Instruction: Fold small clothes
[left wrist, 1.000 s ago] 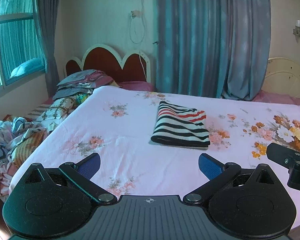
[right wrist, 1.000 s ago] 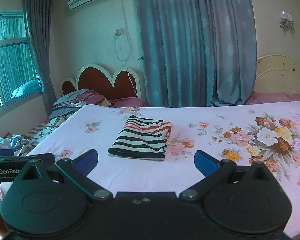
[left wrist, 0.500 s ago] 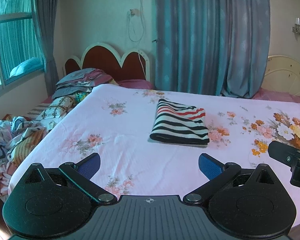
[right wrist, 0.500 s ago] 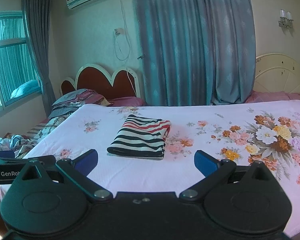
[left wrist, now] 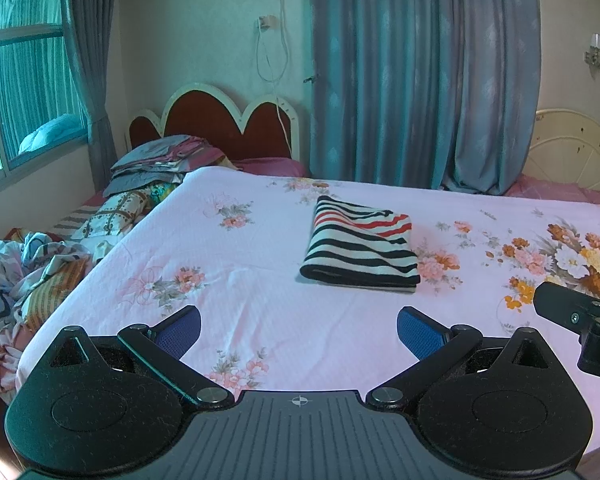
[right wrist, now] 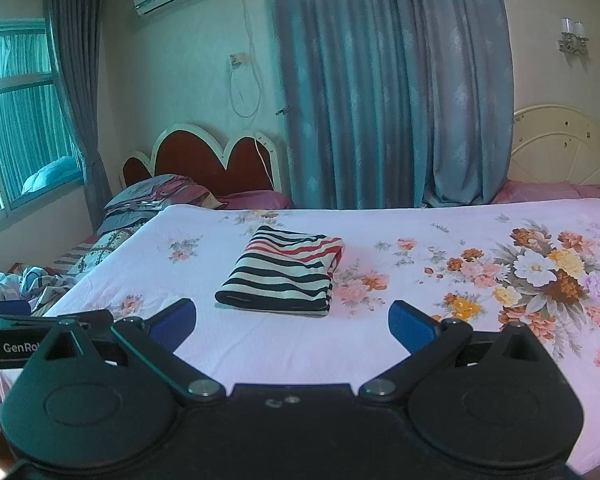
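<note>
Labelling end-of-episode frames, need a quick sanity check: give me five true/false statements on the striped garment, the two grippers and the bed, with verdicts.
1. The black, white and red striped garment lies folded on the pink floral bedsheet. True.
2. The left gripper is clamped on the garment. False: it is open, clear of it.
3. The right gripper is open and empty. True.
4. The garment hangs off the bed's edge. False: it lies well in from the edges.
5. A heap of crumpled clothes sits left of the bed. True.

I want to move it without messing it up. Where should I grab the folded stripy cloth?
Probably the thick rolled fold of the folded black, white and red striped cloth at its near edge, coming from the front; that edge faces both open grippers and binds the layers.
</note>
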Available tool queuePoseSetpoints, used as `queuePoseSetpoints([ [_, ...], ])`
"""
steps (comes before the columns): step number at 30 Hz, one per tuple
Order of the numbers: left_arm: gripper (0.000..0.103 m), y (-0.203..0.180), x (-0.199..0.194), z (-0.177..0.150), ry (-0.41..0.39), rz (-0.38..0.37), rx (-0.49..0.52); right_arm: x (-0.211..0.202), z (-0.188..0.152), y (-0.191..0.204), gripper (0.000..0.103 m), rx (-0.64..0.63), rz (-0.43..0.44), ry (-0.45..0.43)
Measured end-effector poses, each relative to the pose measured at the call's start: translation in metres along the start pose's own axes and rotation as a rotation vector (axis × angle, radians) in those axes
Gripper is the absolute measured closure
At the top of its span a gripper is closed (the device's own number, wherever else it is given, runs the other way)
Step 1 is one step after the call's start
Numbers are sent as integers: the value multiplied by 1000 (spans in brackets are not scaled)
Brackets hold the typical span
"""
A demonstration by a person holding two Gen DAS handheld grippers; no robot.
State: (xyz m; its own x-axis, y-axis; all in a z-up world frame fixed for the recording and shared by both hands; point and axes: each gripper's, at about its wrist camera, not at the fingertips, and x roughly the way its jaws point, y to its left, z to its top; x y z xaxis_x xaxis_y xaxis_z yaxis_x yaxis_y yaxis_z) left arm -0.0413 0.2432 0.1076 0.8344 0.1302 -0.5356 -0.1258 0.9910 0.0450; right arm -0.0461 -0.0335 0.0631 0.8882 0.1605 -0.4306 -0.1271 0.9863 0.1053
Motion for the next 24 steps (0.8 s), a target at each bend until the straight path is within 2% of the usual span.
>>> queuePoseSetpoints([
  [8, 0, 0, 10, -1, 18, -10, -3, 3, 0, 1, 1, -1, 2, 8],
  [15, 0, -2, 29, -1, 64, -39, -21, 14, -2, -4, 1, 11, -4, 32],
  [19, 0, -3, 37, -1, 38, -41, -36, 20, -1, -8, 1, 17, -9, 39],
  [22, 0, -9, 48, 3, 37, -15, -20, 27, -1, -13, 1, 24, -14, 47],
  [24, 0, -11, 60, 6, 47, -26, -7, 34, -2, -17, 1, 30, -22, 58],
])
